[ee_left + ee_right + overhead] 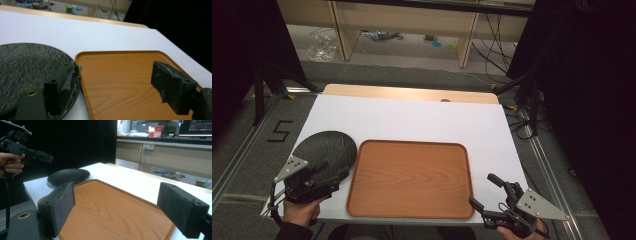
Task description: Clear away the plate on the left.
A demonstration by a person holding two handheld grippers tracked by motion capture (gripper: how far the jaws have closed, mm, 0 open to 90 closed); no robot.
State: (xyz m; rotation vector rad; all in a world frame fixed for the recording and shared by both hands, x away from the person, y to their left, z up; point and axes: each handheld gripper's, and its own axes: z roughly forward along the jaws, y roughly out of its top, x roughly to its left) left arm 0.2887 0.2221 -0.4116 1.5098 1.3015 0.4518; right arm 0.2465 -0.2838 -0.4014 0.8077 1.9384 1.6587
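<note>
Two things lie on the white counter (422,120): a dark, rough-textured round plate (328,149) at the left and an empty wooden tray (411,179) just beside it, their edges close or touching. By my reading, the step in hand is the approach to the plate, likely to move it onto the tray. The left claw (324,176) hovers over the plate's near edge with its jaws spread wide; in the left gripper view one jaw stands over the plate's rim next to the tray's corner and the other over the tray, gripping nothing. The next move calls for lowering and closing on the rim. The right claw (488,191) waits at the tray's near right corner, jaws wide apart and empty.
</note>
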